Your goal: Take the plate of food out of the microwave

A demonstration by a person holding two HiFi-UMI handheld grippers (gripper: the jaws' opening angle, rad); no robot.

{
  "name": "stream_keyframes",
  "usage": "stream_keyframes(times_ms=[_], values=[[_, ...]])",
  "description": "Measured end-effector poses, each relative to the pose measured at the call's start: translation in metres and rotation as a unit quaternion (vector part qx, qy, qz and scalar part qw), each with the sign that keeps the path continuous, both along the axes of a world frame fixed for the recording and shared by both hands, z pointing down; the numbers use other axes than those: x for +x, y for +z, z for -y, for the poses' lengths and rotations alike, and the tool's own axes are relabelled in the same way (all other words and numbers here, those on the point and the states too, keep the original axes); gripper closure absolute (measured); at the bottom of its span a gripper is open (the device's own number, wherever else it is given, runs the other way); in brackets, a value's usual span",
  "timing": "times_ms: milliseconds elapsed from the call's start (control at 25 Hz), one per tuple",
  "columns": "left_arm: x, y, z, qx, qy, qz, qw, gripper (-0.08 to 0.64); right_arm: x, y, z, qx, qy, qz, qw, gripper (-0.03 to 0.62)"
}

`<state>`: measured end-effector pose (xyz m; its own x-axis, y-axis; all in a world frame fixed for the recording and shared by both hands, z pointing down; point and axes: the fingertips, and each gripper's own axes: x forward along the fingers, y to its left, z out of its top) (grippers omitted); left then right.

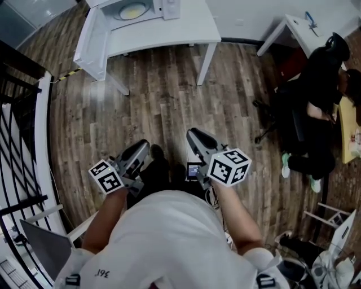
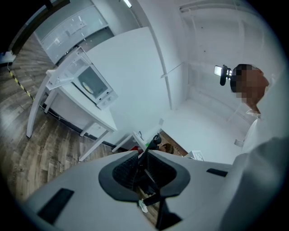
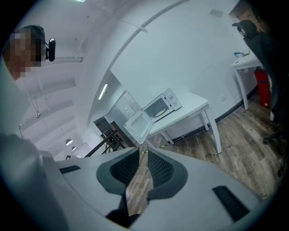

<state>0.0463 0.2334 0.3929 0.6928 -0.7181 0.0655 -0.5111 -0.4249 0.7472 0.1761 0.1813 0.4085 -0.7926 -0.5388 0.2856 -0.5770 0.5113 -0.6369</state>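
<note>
The microwave (image 1: pixel 148 8) stands on a white table (image 1: pixel 186 31) at the far end of the wooden floor, its door (image 3: pixel 137 125) swung open. Inside it lies a plate of yellowish food (image 1: pixel 132 11). In the gripper views the microwave (image 2: pixel 92 83) (image 3: pixel 162 106) looks small and distant. My left gripper (image 1: pixel 141 148) and right gripper (image 1: pixel 192 134) are held close to my body, well short of the table. Each shows a narrow gap between its jaws with nothing in it: left gripper (image 2: pixel 143 155), right gripper (image 3: pixel 143 153).
A black railing (image 1: pixel 22 141) runs along the left. At the right a person (image 1: pixel 321 84) sits on an office chair by a second white desk (image 1: pixel 293 25). Bare wooden floor (image 1: pixel 169 101) lies between me and the table.
</note>
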Motion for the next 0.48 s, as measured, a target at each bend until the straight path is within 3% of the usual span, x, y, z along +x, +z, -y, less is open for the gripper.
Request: stream_keyframes(times_ms=[480], values=[[-0.052,0.009,0.191,0.005,0.022,-0.003,0.9997,0.512,-0.065,0.01,0.16,-0.012,0.018,-0.027,0.999,0.535]])
